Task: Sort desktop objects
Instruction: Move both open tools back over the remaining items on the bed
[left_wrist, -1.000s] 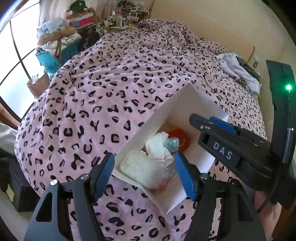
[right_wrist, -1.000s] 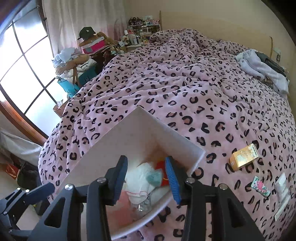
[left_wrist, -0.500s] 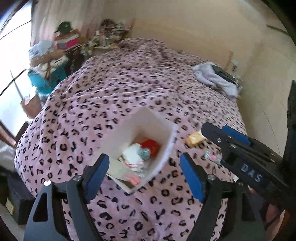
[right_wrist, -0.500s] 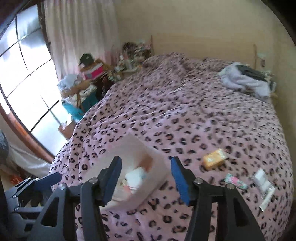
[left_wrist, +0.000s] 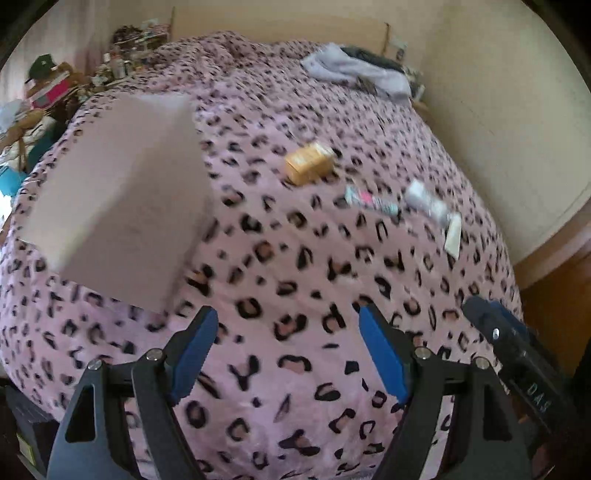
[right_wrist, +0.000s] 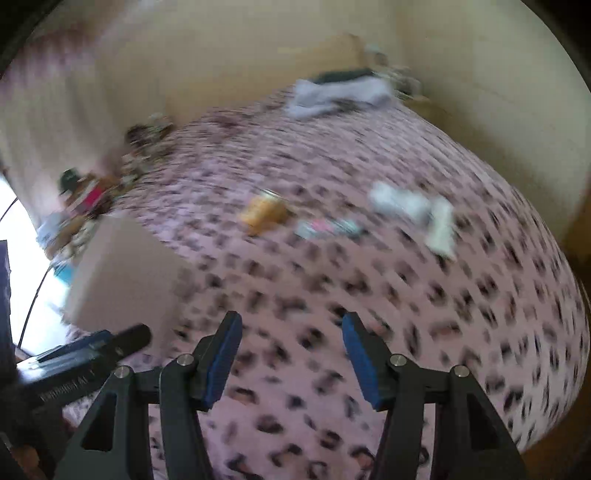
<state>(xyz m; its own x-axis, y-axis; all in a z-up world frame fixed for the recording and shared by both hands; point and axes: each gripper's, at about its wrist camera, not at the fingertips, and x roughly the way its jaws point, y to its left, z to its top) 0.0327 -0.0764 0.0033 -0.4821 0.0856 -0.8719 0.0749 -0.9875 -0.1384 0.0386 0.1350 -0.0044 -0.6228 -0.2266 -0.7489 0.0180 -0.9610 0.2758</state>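
Note:
A white box (left_wrist: 118, 199) stands on the pink leopard-print bedspread at the left; from here only its outer walls show, and its contents are hidden. To its right lie a small orange carton (left_wrist: 308, 162), a thin pink-and-teal packet (left_wrist: 371, 199), a white tube (left_wrist: 428, 203) and a white sachet (left_wrist: 453, 236). My left gripper (left_wrist: 291, 354) hangs open and empty over bare bedspread in front of them. The blurred right wrist view shows the same box (right_wrist: 122, 269), carton (right_wrist: 264, 212) and packet (right_wrist: 327, 227). My right gripper (right_wrist: 290, 358) is open with nothing between its blue pads.
Grey and white clothes (left_wrist: 354, 70) lie at the bed's far end by the cream wall. Cluttered shelves and bags (left_wrist: 48, 88) crowd the far left beside the bed. A wooden floor (left_wrist: 554, 280) shows past the bed's right edge.
Both grippers swung right, away from above the box and toward the loose items; the box's inside dropped out of sight. Both sets of jaws stand wider than a second ago.

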